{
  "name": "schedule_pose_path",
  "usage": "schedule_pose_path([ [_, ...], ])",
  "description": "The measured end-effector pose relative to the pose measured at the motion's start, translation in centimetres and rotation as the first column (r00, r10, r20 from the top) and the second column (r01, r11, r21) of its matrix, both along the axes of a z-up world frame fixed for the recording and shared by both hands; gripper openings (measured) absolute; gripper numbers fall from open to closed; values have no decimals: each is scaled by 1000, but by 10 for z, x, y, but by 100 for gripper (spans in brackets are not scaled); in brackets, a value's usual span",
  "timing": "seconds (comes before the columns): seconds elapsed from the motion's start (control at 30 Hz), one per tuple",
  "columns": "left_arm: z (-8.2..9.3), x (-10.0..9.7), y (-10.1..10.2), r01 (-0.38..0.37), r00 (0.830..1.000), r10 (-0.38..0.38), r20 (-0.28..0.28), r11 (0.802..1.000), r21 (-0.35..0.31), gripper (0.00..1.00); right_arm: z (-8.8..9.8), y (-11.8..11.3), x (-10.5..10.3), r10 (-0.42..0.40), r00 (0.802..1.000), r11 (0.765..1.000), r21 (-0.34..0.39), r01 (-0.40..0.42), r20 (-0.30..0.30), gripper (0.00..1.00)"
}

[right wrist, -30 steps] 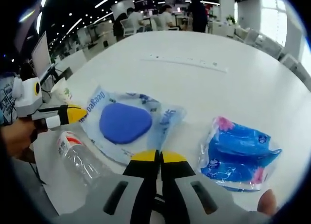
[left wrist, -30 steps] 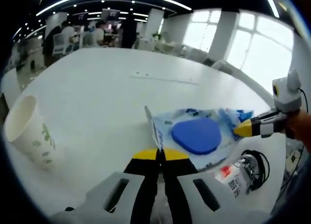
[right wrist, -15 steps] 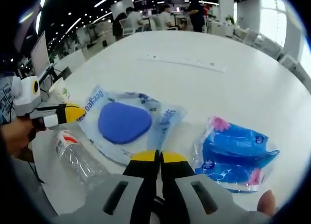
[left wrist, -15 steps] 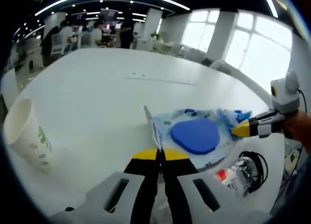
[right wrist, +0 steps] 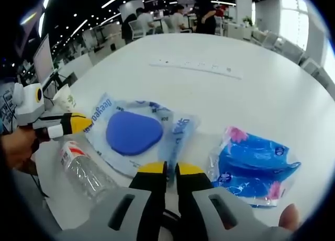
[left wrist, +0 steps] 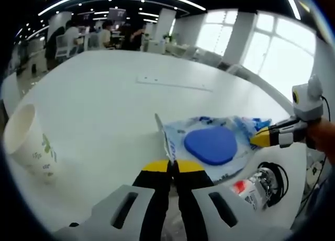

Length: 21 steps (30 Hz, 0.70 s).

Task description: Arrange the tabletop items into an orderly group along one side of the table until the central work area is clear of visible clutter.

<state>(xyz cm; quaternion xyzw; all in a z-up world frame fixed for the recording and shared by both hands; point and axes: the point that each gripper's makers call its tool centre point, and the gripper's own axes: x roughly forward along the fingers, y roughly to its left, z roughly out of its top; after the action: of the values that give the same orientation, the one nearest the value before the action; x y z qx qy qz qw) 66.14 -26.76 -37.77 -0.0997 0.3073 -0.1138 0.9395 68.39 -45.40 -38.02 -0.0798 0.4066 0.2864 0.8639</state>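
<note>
A clear plastic packet (left wrist: pixel 212 145) with a blue pad inside lies flat on the white table (left wrist: pixel 104 100). My left gripper (left wrist: pixel 172 167) is shut on the packet's upturned near corner. In the right gripper view the same packet (right wrist: pixel 133 132) lies ahead, and my right gripper (right wrist: pixel 168 170) has its jaws slightly apart with the packet's edge in the gap. The left gripper (right wrist: pixel 84 124) holds the packet's left corner, and the right gripper (left wrist: pixel 256 139) sits at the packet's far edge. A blue tissue pack (right wrist: pixel 256 162) lies to the right.
A paper cup (left wrist: pixel 29 141) stands at the left. A plastic bottle (right wrist: pixel 84 170) lies on its side near the table edge, next to a black cable (left wrist: pixel 277 173). A white power strip (right wrist: pixel 196 66) lies mid-table. People and chairs are far behind.
My right gripper's jaws have parted a little; they were pressed together on the packet's edge before. The left gripper stays shut on the packet's corner.
</note>
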Motion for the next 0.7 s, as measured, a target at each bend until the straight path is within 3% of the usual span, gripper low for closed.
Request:
schedule_pose_path([
  [0.7, 3, -4, 1, 49, 999, -49, 4, 998, 45, 29, 11, -2, 0, -1, 1000, 1000, 3, 1, 28, 13],
])
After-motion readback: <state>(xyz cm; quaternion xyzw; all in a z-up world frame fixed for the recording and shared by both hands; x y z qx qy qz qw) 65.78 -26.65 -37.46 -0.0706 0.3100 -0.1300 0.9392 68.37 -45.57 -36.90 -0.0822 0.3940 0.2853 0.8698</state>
